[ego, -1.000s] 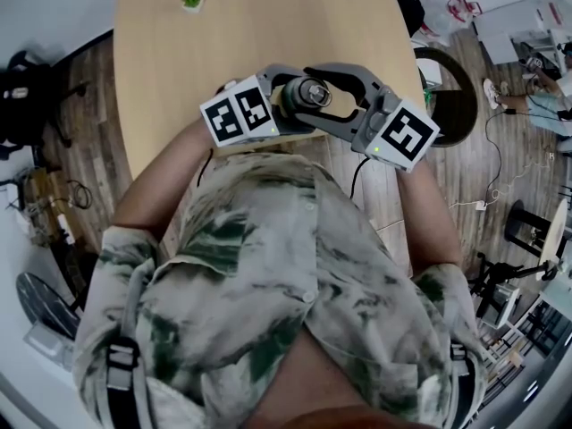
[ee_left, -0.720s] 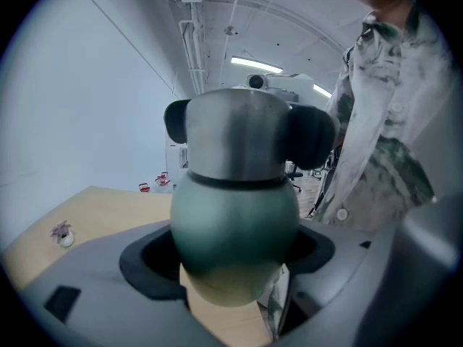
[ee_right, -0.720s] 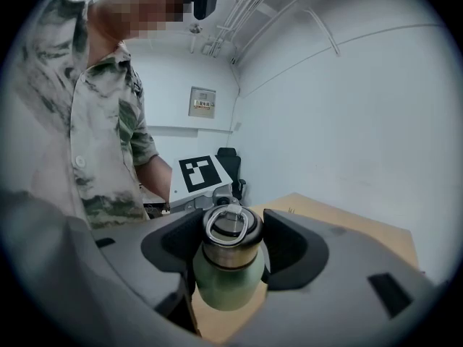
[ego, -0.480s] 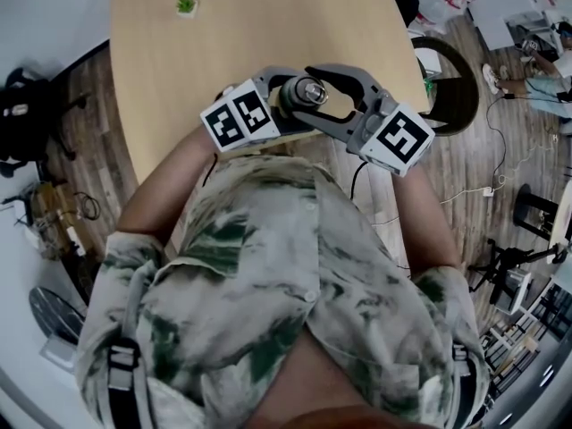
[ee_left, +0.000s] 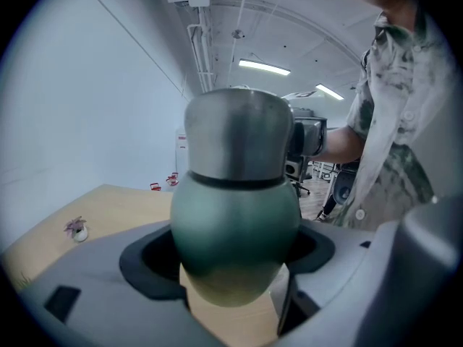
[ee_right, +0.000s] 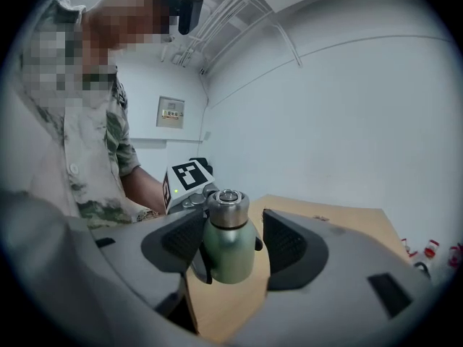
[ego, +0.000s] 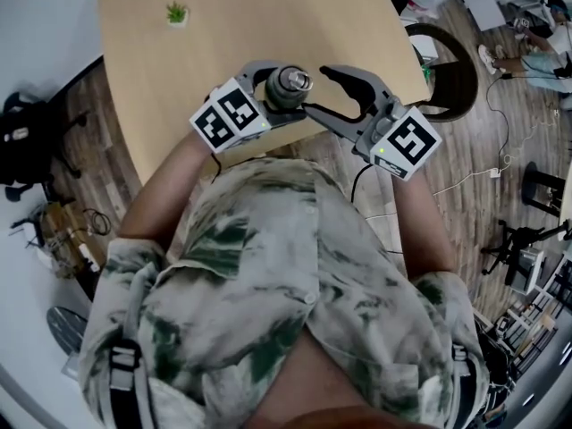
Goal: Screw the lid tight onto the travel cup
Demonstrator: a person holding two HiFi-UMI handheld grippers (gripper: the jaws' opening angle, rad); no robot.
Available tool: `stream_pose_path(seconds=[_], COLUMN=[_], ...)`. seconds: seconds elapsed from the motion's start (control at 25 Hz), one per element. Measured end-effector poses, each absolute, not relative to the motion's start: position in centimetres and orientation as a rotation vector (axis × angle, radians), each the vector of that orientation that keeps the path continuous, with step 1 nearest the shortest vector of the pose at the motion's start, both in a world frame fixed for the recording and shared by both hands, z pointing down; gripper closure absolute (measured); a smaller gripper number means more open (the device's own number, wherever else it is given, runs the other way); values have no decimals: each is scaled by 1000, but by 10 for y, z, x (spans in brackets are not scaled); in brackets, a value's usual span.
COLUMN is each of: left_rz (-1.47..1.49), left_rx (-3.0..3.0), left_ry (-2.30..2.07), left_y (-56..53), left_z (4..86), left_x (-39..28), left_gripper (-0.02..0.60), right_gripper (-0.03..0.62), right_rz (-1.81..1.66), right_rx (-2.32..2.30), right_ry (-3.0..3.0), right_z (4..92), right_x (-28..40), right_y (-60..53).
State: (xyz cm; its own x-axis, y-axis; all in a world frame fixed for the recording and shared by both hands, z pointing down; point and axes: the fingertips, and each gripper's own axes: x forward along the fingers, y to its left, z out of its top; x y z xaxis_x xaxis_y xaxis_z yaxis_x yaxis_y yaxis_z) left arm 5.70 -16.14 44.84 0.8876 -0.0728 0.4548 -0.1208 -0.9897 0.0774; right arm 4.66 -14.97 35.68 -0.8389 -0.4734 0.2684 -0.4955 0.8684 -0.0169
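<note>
The travel cup (ego: 286, 88) has a green body (ee_left: 235, 230) and a steel lid (ee_left: 239, 139) sitting on top. It is upright above the near edge of the wooden table (ego: 214, 52). My left gripper (ego: 279, 95) is shut on the cup's body, with its pads on both sides. Just right of the cup, my right gripper (ego: 332, 95) is open, its two fingers spread and clear of the lid. In the right gripper view the cup (ee_right: 228, 255) and lid (ee_right: 228, 207) stand ahead between the open jaws with a gap on each side.
A small potted plant (ego: 176, 12) stands at the table's far left. A dark round chair (ego: 444, 74) is on the wood floor to the right, with cables beyond it. The person's patterned shirt (ego: 268, 284) fills the lower head view.
The right gripper, which was closed around the lid, has opened and drawn back to the right. The left gripper and cup have shifted slightly up and left.
</note>
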Motion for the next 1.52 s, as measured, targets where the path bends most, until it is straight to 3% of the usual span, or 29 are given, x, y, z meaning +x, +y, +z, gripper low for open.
stream_pose_path(seconds=[0.28,0.6,0.8,1.52], left_rz=[700,701,701,697], left_rx=[2951,2935,2930,2944], left_ry=[-173,-210,-228,-227], left_y=[-168,-178,-181,-182], left_z=[448,455,457,459], left_x=[55,42,37,25], left_gripper=[196,196,196,196], right_gripper=[380,519,560,572], right_rz=[186,239,283,379], right_rx=[941,1149,1233,1358], right_ry=[-2745,-2667,-2618,-2526], right_z=[366,383,393,414], right_x=[68,81,86,80], right_y=[-147,-142,-139,-124])
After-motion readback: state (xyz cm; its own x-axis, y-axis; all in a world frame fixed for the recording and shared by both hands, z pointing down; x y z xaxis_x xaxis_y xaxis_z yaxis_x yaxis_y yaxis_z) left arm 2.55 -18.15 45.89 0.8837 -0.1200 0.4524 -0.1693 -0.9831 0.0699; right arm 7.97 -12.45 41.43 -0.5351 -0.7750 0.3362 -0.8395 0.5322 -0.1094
